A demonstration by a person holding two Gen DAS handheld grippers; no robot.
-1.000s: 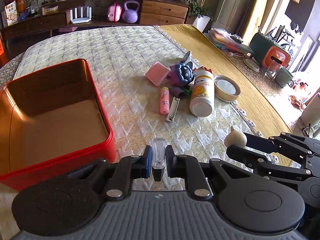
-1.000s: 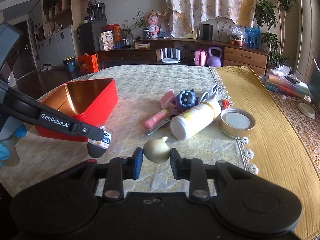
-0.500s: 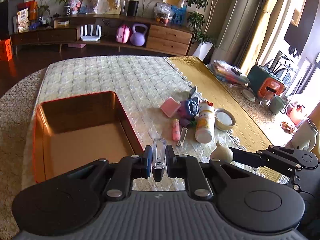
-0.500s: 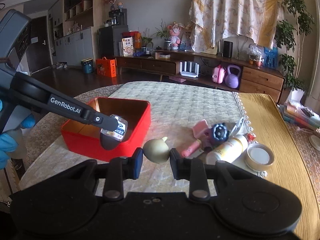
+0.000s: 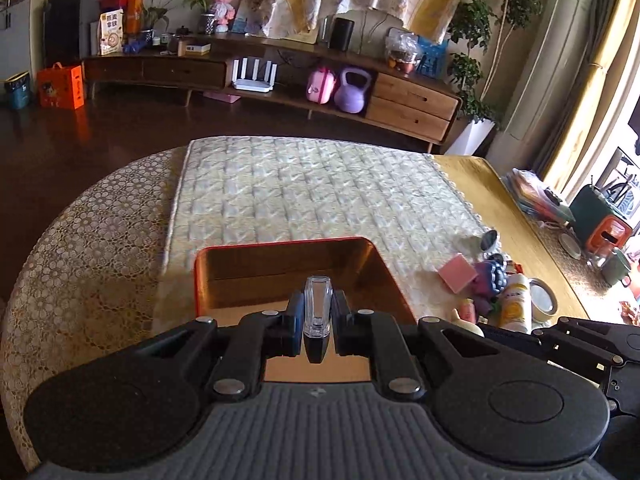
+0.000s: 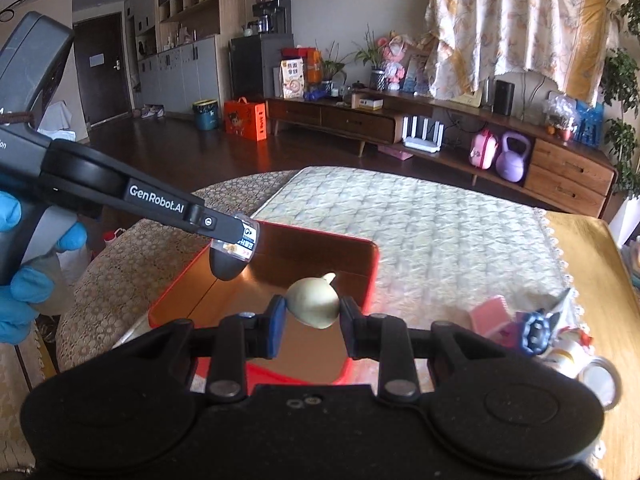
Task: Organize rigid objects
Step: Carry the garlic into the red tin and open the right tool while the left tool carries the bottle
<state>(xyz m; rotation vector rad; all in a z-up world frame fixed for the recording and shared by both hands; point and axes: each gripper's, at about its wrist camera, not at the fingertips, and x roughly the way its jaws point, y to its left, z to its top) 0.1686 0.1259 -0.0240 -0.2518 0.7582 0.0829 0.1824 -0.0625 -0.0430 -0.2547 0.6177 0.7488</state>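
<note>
The left gripper (image 5: 316, 326) pinches a small clear plastic case with a dark rounded end (image 5: 317, 316), its 2 fingers pressed against the case's sides. In the right wrist view the case hangs above the left side of an open red rectangular tin with a coppery inside (image 6: 362, 280), and a blue-gloved hand (image 6: 24, 264) holds that gripper's handle. The right gripper (image 6: 313, 320) clamps a cream, garlic-shaped bulb with a short stem (image 6: 314, 298) between its 2 fingers, over the near part of the tin. The tin sits on a pale quilted cloth (image 5: 304, 196) spread over the table, close to the cloth's near left corner. Near the cloth's right edge lies a cluster: a pink block (image 5: 457, 272), a purple-blue knobbly toy (image 5: 491, 277), a white bottle with a yellow label (image 5: 513, 307) lying on its side, and a roll of tape (image 5: 542, 297).
</note>
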